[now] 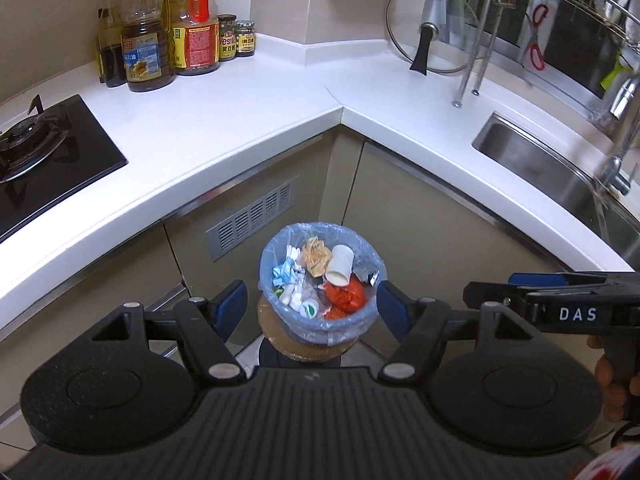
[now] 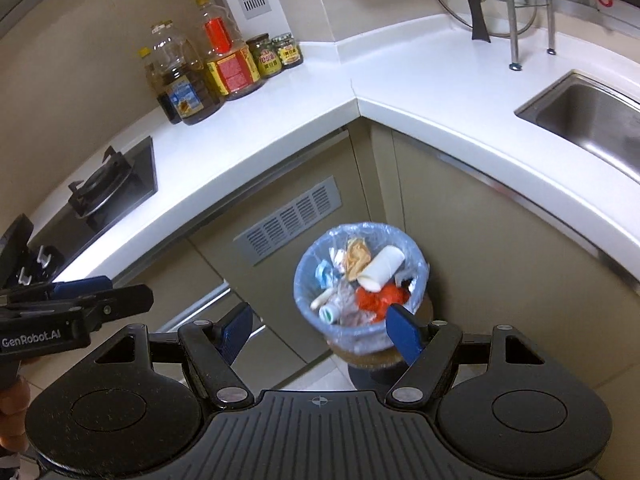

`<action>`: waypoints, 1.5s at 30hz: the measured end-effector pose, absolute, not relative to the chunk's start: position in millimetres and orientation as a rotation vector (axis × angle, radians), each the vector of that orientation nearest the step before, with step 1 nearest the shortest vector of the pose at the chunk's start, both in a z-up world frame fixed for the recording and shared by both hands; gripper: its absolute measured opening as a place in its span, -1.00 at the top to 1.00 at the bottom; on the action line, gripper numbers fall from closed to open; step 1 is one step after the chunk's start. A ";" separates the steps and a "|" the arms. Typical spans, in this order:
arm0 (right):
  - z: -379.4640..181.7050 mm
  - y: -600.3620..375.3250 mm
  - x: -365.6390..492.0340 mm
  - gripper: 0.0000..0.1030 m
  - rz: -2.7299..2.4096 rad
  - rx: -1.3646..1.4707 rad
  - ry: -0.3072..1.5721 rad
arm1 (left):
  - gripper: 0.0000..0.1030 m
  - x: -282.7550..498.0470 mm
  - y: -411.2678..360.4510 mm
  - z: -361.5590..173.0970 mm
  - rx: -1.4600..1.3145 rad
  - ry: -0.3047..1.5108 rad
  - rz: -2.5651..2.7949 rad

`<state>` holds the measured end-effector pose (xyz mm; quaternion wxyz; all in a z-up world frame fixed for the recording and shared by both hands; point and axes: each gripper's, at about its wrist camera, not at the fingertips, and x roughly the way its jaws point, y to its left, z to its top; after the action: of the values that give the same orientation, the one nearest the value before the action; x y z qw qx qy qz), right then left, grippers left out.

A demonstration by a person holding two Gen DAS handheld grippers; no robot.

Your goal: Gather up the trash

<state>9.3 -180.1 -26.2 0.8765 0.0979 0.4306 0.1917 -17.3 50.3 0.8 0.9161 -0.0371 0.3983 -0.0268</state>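
Left-wrist view: your left tongs (image 1: 312,312) gape wide, nothing between the blue pads. Below them sits the round bin (image 1: 320,280), its crinkly plastic liner full of crumpled paper (plus a smooth white cup (image 1: 339,265)). Your right tongs (image 2: 318,334) gape too, empty, left of the bin.

Glossy white stone-like desk (image 1: 240,120). Brushed, shiny steel sink (image 1: 532,160). Thin, crinkled, translucent blue plastic bin liner (image 1: 276,248). Crumpled paper scraps and white paper cup (image 1: 340,266) inside. Matt black textured plastic claw (image 1: 312,306), smooth blue pads (image 1: 234,300).
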 end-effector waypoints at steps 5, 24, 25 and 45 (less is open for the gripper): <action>-17.0 -175.7 -14.3 -0.43 0.384 0.184 0.893 | -0.35 -38.4 51.9 6.8 -0.075 0.815 -0.081; -4.0 -184.8 -26.3 -0.43 0.424 0.129 0.872 | -0.38 -48.1 27.4 10.9 -0.051 0.826 -0.069; -3.3 -186.1 -25.7 -0.43 0.426 0.125 0.870 | -0.38 -47.4 26.8 11.4 -0.051 0.825 -0.070; -2.7 -198.7 -21.3 -0.43 0.434 0.131 0.876 | -0.38 -40.8 11.5 15.6 -0.043 0.820 -0.067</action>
<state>-21.3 -198.7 -2.7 0.8809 0.0630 0.4204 0.2083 -40.8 11.5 15.6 0.9164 -0.0210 0.3983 -0.0325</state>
